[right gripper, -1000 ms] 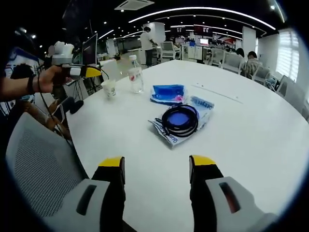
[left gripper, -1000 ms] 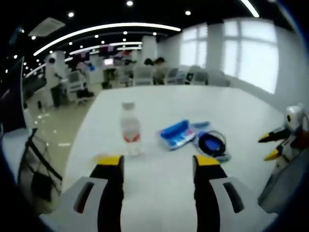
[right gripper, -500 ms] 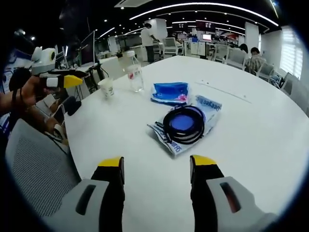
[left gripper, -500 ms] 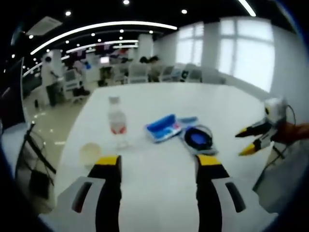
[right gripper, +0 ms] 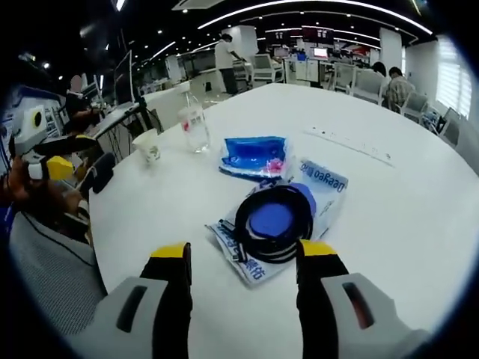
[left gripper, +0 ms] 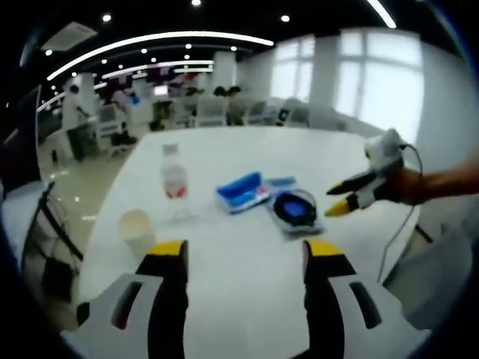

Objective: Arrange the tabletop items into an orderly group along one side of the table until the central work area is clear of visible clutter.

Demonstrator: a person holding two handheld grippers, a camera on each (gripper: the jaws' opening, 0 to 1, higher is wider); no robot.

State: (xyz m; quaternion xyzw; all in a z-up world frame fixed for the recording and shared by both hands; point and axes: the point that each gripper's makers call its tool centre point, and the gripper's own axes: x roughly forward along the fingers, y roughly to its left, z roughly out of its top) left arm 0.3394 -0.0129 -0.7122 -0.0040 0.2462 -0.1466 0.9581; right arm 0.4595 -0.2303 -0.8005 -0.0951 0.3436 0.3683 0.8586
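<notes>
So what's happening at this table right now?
A person holds two grippers over a white table. The right gripper, open, hovers at a black cable coil lying on a plastic packet. The left gripper, open, holds nothing. A water bottle, paper cup and blue pack sit untouched.

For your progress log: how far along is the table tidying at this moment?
Done: nothing yet; the water bottle, paper cup, blue packet and black cable coil on its bag lie spread across the table. In hand: nothing; the right hand-held gripper is open over the coil. Left: grouping everything along one side.
</notes>
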